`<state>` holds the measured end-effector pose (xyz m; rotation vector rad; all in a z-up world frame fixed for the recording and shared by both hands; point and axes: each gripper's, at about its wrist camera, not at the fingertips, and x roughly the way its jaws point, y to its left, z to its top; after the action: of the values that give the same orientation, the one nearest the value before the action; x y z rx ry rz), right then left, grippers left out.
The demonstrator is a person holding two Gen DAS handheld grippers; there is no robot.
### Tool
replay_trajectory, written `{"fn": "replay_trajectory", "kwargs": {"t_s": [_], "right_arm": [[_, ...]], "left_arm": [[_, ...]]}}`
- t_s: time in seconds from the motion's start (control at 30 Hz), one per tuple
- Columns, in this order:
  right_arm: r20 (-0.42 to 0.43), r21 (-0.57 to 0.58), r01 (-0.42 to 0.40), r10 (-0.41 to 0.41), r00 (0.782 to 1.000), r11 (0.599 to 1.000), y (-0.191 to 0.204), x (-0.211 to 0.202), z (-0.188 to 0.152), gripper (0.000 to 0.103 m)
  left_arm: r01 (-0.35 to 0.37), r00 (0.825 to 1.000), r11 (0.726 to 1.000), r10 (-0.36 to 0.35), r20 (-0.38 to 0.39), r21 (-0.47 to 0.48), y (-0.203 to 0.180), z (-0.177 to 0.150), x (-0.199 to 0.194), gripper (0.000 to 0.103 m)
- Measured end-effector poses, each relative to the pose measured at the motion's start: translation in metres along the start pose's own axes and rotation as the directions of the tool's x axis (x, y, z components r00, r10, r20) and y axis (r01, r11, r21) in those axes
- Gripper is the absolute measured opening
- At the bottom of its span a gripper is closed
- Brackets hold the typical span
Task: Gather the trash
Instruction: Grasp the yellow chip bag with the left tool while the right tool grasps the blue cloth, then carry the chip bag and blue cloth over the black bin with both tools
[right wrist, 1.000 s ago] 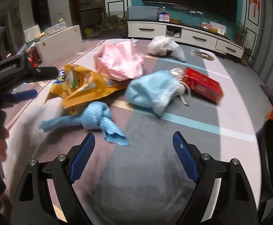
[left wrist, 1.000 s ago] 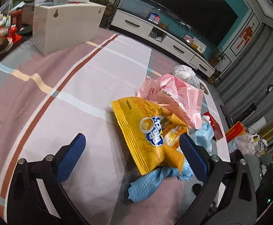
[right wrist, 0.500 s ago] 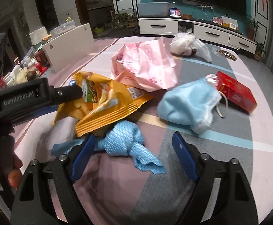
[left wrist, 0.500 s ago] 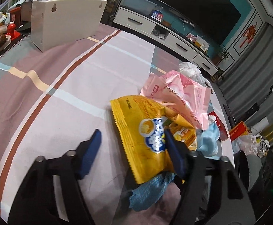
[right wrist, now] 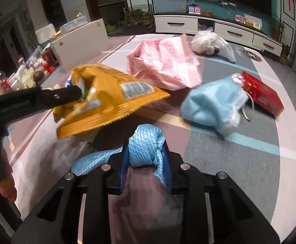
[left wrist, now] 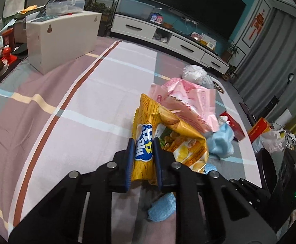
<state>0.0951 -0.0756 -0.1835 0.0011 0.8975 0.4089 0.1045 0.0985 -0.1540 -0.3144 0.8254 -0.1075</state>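
Observation:
My left gripper [left wrist: 143, 142] is closing on the yellow snack bag [left wrist: 168, 134], and its blue pads press the bag's near edge, crumpling it. In the right wrist view that yellow snack bag [right wrist: 111, 99] is tilted up off the cloth in the left gripper [right wrist: 75, 93]. My right gripper [right wrist: 146, 148] is closing on the knotted blue cloth [right wrist: 146, 144], pads against both its sides. A pink plastic bag [right wrist: 166, 63], a blue face mask [right wrist: 213, 105], a red box [right wrist: 263, 93] and a white plastic bag [right wrist: 211, 42] lie farther off on the striped tablecloth [right wrist: 239, 158].
A white box [left wrist: 60, 36] stands at the table's far left, with bottles and small items [right wrist: 16, 77] beyond the left edge. A dark bin [left wrist: 269, 166] and bags on the floor [left wrist: 273, 140] sit off the table's right side. A hand [right wrist: 3, 185] shows at the left.
Both grippers' jaws have gone from wide apart to pinched: the left onto the yellow snack bag, which has folded and lifted, the right onto the knotted blue cloth after moving in towards it.

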Motion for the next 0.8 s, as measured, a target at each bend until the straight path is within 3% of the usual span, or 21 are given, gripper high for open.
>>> {"fn": "replay_trajectory", "kwargs": {"t_s": [0.4,0.8], "right_arm": [[0.06,0.032,0.067,-0.069,0.996,0.997,-0.039,-0.058,-0.023,0.03],[0.136,0.135,0.184,-0.202,0.97,0.974,-0.093,-0.106,-0.038,0.03]], "left_arm": [[0.068,0.997,0.994,-0.071,0.034,0.084,-0.023,-0.008,-0.027,0.019],[0.111,0.993,0.966,-0.118,0.016,0.234,-0.089,-0.026,-0.016,0.019]]}}
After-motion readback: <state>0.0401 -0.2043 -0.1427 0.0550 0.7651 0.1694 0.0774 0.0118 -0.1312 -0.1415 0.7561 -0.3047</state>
